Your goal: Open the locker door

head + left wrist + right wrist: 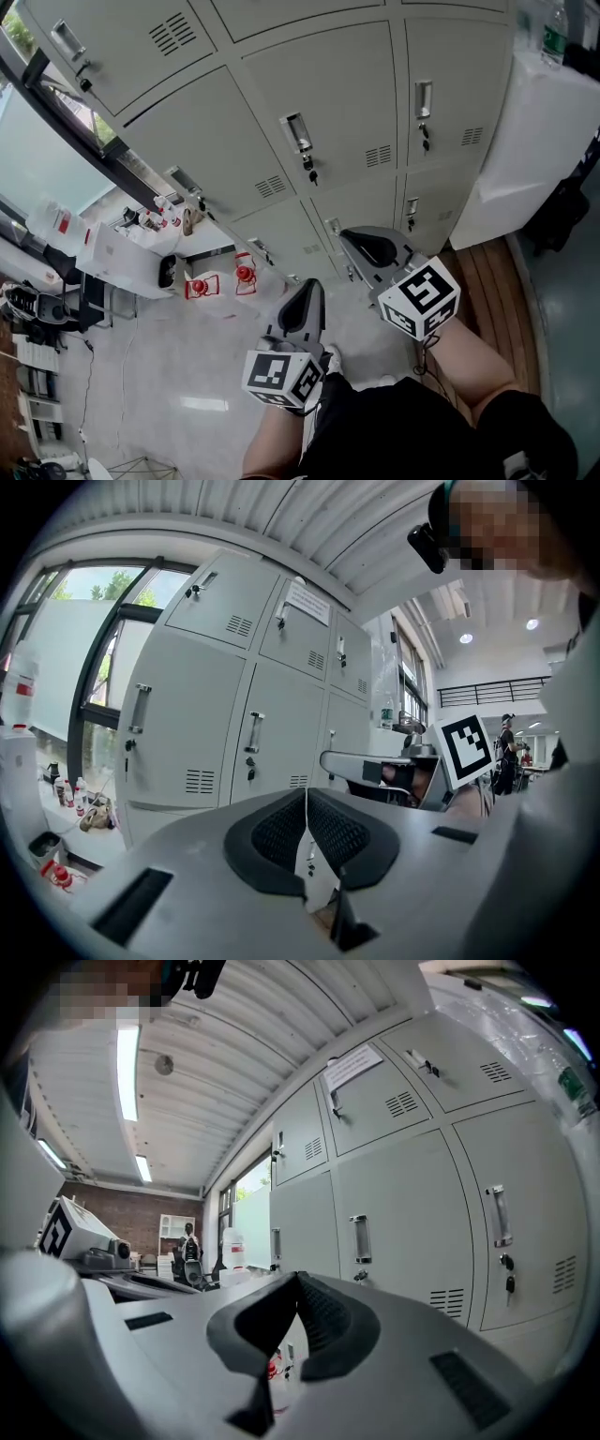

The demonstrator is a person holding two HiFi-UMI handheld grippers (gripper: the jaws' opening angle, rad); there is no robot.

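Note:
A wall of grey lockers [319,103] fills the upper head view, every door shut. Each door has a metal handle [297,132] with a key hanging under it. My left gripper [309,289] is held low, short of the lockers, jaws shut and empty. Further right and closer to the bottom row, my right gripper [350,236] is also shut on nothing. In the left gripper view the pads [306,803] meet in front of a door handle [253,731], with the right gripper [375,764] at the side. The right gripper view has its gripper [298,1286] closed below another handle [359,1238].
A white table [122,251] with small bottles stands by the window at left, and red-and-white items [200,286] lie on the floor near it. A white covered object [539,141] stands right of the lockers beside wooden flooring [483,272]. A person [190,1241] stands far off.

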